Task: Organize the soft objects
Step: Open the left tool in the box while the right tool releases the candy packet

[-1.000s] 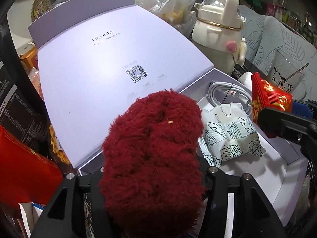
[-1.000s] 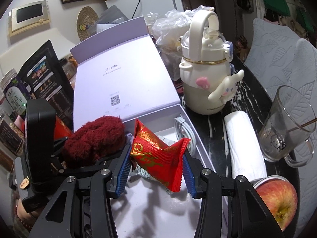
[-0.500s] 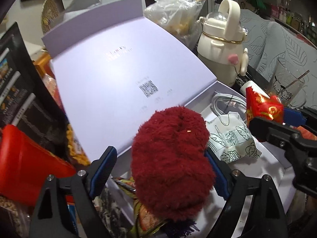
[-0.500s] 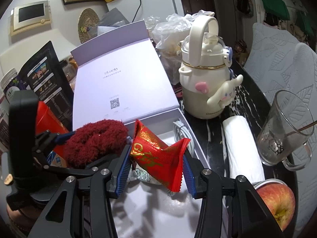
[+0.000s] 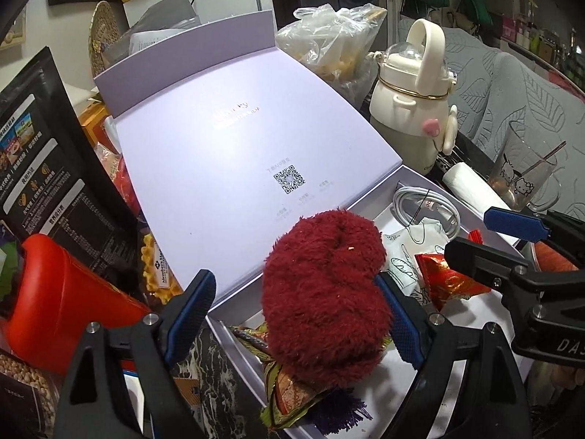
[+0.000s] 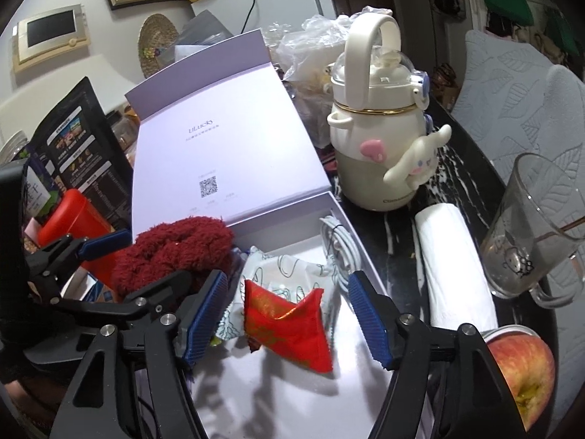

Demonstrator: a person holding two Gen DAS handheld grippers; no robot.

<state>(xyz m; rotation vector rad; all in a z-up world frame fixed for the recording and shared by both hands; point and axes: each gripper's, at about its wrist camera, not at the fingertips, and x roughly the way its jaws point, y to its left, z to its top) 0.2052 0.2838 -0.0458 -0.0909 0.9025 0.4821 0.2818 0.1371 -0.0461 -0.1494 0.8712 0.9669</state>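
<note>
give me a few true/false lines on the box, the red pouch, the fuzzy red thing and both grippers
1. The right gripper is shut on the red pouch. False: its jaws stand apart and the pouch lies free in the white box.
2. The left gripper is open. True.
3. The fuzzy red thing sits beside the white bottle on the dark table. False: it is at the box's near-left edge.
4. A coiled white cable lies in the box. True.
5. The box lid is closed. False: it stands open.

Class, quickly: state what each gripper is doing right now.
Left gripper: open, red fluffy item touching one finger only.
Right gripper: open, red pouch released.
</note>
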